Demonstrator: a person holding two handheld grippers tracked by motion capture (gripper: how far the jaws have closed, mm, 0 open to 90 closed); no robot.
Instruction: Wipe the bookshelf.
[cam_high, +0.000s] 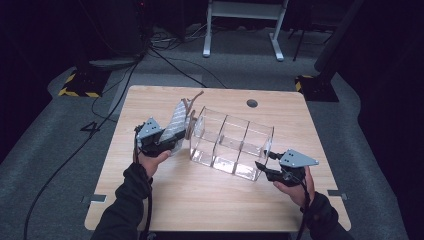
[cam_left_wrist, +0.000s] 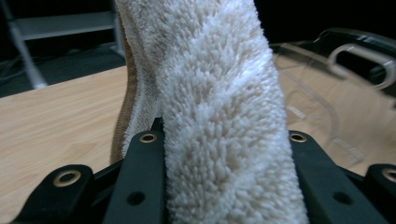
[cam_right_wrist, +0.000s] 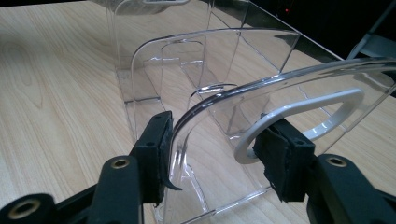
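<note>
A clear acrylic organizer (cam_high: 230, 142) with three compartments lies at the middle of the wooden table (cam_high: 200, 200). My left gripper (cam_high: 174, 141) is just off its left end, shut on a fluffy white towel (cam_high: 176, 122) with a tan edge that stands up from the jaws. In the left gripper view the towel (cam_left_wrist: 219, 93) bulges between my left gripper (cam_left_wrist: 224, 140), with the organizer (cam_left_wrist: 355, 46) beyond to the right. My right gripper (cam_high: 261, 166) is at the organizer's right end. In the right gripper view, my right gripper (cam_right_wrist: 217, 142) stands open astride the end wall (cam_right_wrist: 280, 93) with its handle cut-out.
A round cable hole (cam_high: 252, 103) sits near the table's far edge. Beyond the table are a white desk frame (cam_high: 240, 25), floor cables (cam_high: 170, 65) and two stands with yellow-black striped bases (cam_high: 80, 86). Bare wood (cam_high: 210, 195) lies between the person's forearms.
</note>
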